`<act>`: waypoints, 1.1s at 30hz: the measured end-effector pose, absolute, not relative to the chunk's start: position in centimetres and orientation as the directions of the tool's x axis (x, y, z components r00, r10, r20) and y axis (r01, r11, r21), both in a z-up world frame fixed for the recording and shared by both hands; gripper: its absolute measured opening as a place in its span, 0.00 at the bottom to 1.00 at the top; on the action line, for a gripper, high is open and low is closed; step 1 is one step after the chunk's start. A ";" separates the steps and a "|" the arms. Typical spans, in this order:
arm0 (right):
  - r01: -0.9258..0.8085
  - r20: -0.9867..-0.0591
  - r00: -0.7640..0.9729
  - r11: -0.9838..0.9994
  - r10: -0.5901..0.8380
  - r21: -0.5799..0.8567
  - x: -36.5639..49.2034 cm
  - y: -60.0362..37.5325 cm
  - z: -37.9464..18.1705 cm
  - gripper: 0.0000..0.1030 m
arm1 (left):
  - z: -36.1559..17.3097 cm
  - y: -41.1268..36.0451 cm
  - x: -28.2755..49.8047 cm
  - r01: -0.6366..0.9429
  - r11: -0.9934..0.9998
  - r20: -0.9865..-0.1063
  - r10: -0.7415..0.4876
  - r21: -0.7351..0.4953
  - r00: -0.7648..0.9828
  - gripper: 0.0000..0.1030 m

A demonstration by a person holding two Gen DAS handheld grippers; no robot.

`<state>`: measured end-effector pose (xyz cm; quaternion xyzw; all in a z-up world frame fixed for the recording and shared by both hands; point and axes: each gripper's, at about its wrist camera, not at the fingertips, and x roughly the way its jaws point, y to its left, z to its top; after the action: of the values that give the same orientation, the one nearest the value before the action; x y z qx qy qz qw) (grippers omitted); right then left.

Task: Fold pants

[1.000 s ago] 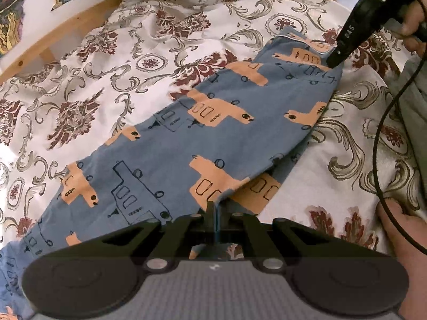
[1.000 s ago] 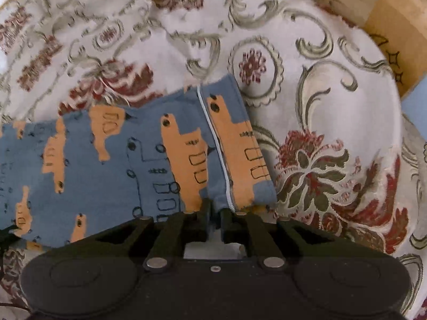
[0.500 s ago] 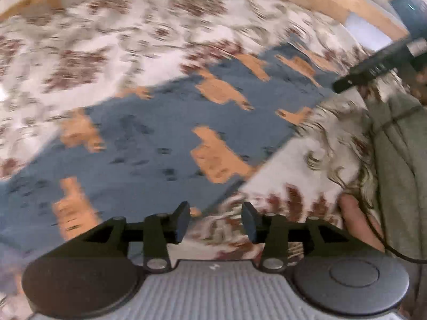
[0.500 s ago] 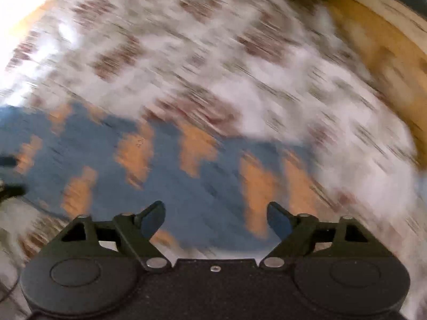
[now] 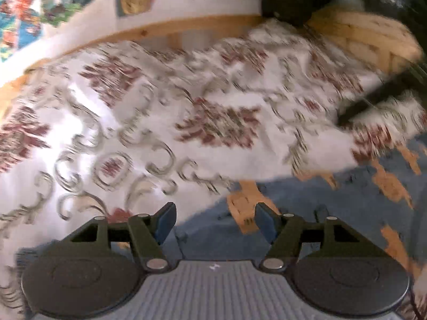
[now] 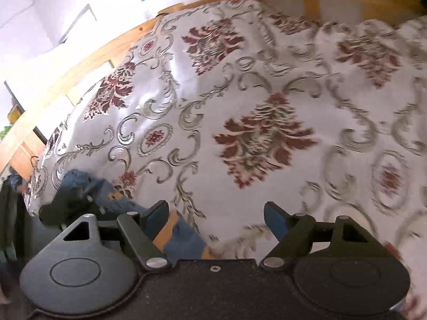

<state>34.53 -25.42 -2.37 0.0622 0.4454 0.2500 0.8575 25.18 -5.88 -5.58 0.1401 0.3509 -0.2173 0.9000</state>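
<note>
The left gripper point(image 5: 215, 222), jaws opening and grasping nothing, hangs over the pants point(image 5: 333, 208) spread on the bed point(image 5: 133, 133) toward 4 o'clock, while the right gripper point(image 6: 216, 220), jaws closing on nothing, sees them at 8 o'clock.

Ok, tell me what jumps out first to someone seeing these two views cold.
The floral bedspread with dark red medallions fills most of both views, edged by a wooden bed frame along the top. Blue pants with orange prints lie at the lower right of the left wrist view. The left gripper hangs over them, jaws opening with nothing pinched; the right gripper is over the spread, jaws closing on nothing.
</note>
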 end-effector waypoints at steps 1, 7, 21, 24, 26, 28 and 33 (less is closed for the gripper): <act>-0.388 -0.737 0.465 0.861 0.491 0.328 34.9 -24.8 -2.7 0.74 | -6.2 -6.1 25.1 0.521 0.847 -0.713 -0.302 0.104 0.633 0.68; -0.449 -0.743 0.340 0.794 0.576 0.409 35.0 -23.7 -3.8 0.47 | -8.3 -7.4 23.9 0.575 0.792 -0.734 -0.264 0.205 0.626 0.28; -0.495 -0.756 0.124 0.700 0.643 0.514 32.7 -20.9 -3.0 0.45 | -8.0 -6.9 20.7 0.636 0.703 -0.730 -0.246 0.318 0.637 0.09; -0.477 -0.745 0.110 0.693 0.658 0.541 33.1 -20.5 -3.1 0.45 | -8.0 -7.0 20.7 0.637 0.701 -0.730 -0.246 0.320 0.637 0.09; -0.456 -0.743 0.085 0.689 0.664 0.563 34.0 -19.8 -3.8 0.45 | -8.0 -6.9 20.7 0.638 0.701 -0.730 -0.247 0.319 0.637 0.09; -0.407 -0.735 0.064 0.690 0.675 0.599 35.1 -19.1 -4.7 0.45 | -8.0 -6.9 20.6 0.637 0.700 -0.729 -0.246 0.323 0.639 0.10; -0.261 -0.776 0.176 0.789 0.605 0.556 36.4 -19.0 -5.5 0.04 | -7.6 -6.6 20.4 0.633 0.699 -0.720 -0.243 0.334 0.650 0.23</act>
<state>36.45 -19.02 -5.51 0.1498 0.5736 0.2881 0.7520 20.38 -6.61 -7.62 0.2929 0.3322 -0.2548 0.8596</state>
